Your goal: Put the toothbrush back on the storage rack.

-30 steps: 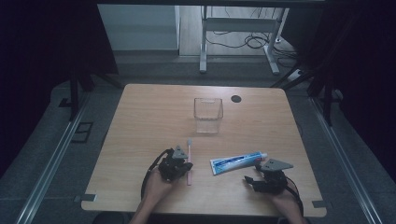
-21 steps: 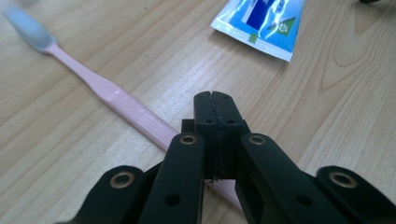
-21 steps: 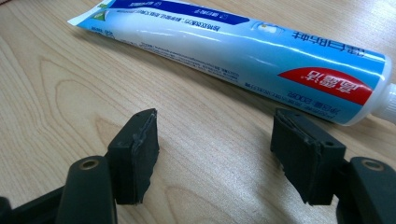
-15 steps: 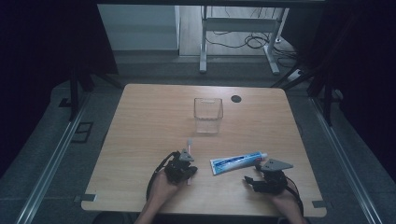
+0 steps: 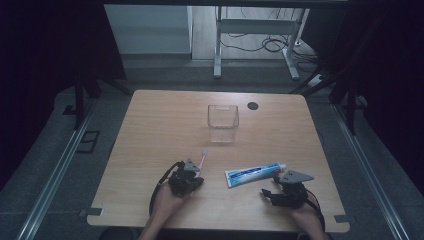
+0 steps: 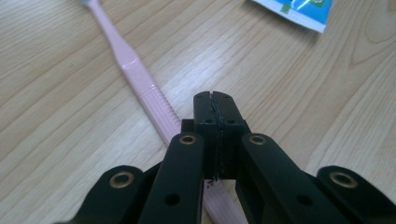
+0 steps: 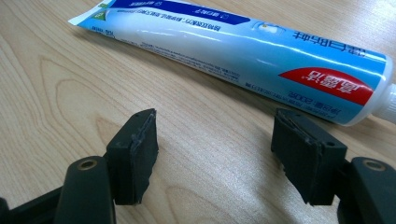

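A pink toothbrush (image 5: pixel 202 157) lies on the wooden table (image 5: pixel 150 135), left of a blue and white toothpaste tube (image 5: pixel 254 173). My left gripper (image 5: pixel 192 176) sits low over the toothbrush handle (image 6: pixel 140 86). Its jaws (image 6: pixel 215 100) are shut with nothing between them, and the handle runs just to their left and under the gripper body. My right gripper (image 5: pixel 278 186) rests near the front edge, just short of the tube. It stands open (image 7: pixel 215 135), with the toothpaste tube (image 7: pixel 243 51) lying crosswise beyond the tips, cap to the right.
A clear square container (image 5: pixel 223 120) stands upright at the table's middle, beyond the toothbrush. A small black round disc (image 5: pixel 253 105) lies near the far edge. A corner of the toothpaste tube (image 6: pixel 299 11) shows at the top of the left gripper view.
The left gripper shifted slightly right and back over the toothbrush handle. The toothbrush now lies more slanted. The right gripper has kept still.
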Tool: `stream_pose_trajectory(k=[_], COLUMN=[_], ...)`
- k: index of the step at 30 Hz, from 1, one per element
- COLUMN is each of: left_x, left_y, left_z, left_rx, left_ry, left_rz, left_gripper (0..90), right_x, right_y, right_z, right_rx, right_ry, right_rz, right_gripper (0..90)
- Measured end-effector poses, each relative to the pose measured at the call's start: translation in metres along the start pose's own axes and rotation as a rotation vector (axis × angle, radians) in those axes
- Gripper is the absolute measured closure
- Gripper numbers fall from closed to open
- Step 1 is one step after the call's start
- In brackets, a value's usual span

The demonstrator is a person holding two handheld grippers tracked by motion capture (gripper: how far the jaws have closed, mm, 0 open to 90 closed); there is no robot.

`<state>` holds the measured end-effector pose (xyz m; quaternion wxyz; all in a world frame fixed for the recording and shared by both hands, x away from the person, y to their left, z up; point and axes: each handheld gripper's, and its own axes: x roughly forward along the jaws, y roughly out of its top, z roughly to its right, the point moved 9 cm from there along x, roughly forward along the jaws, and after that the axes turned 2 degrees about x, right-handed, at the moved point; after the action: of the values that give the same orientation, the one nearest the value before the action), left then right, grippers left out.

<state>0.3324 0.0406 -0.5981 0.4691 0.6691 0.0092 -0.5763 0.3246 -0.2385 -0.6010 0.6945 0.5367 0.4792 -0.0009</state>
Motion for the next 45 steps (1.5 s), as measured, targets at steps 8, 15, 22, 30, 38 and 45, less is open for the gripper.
stream_pose_trajectory(k=[8, 15, 22, 30, 38, 45], left_x=[-0.007, -0.012, -0.017, -0.022, -0.013, -0.008], left_y=[-0.006, -0.011, -0.003, 0.011, 0.021, 0.028], left_z=[-0.012, -0.024, -0.022, -0.031, -0.040, -0.042], left_rx=[0.002, -0.013, -0.022, 0.016, 0.016, 0.017], left_ry=[0.022, 0.033, 0.011, 0.051, 0.066, 0.057], left_rz=[-0.014, -0.019, -0.032, -0.112, -0.188, -0.243], left_gripper=[88.0, 88.5, 81.6, 70.3, 65.5, 67.0], right_x=[0.000, 0.000, 0.000, 0.000, 0.000, 0.000], right_y=[0.000, 0.000, 0.000, 0.000, 0.000, 0.000], right_z=[0.000, 0.000, 0.000, 0.000, 0.000, 0.000], right_rx=[0.000, 0.000, 0.000, 0.000, -0.002, -0.001], right_ry=[0.000, 0.000, 0.000, 0.000, 0.002, 0.002], right_rz=[0.000, 0.000, 0.000, 0.000, 0.000, -0.001], right_gripper=[31.1, 31.0, 31.1, 31.1, 30.8, 30.8])
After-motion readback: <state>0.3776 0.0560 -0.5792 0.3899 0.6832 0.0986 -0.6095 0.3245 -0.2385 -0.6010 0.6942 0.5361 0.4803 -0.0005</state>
